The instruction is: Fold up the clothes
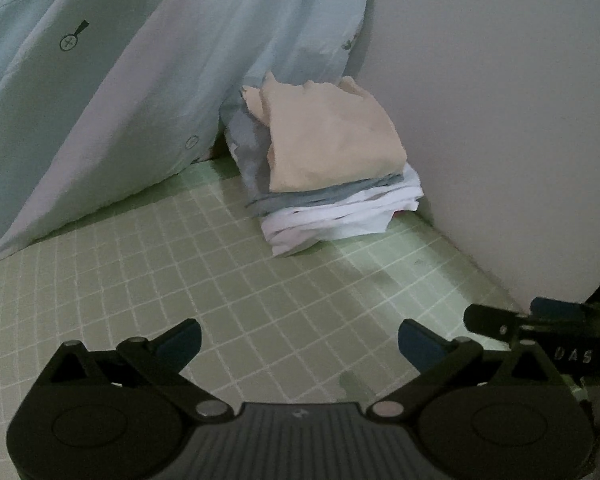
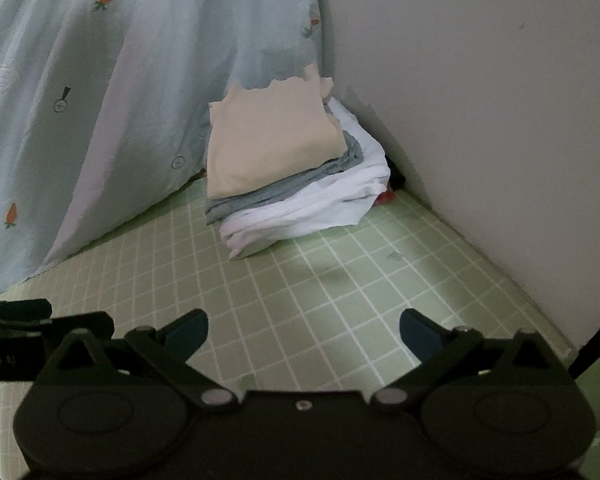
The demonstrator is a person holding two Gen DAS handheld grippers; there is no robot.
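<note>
Both grippers, left (image 1: 299, 344) and right (image 2: 303, 334), gape empty; folded clothes stack (image 2: 288, 176) lies straight ahead, right slightly nearer.

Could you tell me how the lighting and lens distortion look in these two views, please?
Left wrist view: dim, the green grid mat bows under fisheye curvature, dark corners. Right wrist view: equally dim, a soft shadow falls in front of the folded stack, slight blur throughout.

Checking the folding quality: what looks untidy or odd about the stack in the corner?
The beige garment on top sits skewed, its back edge ragged, over the grey and white layers. Something red pokes out beside the white layer by the wall.
</note>
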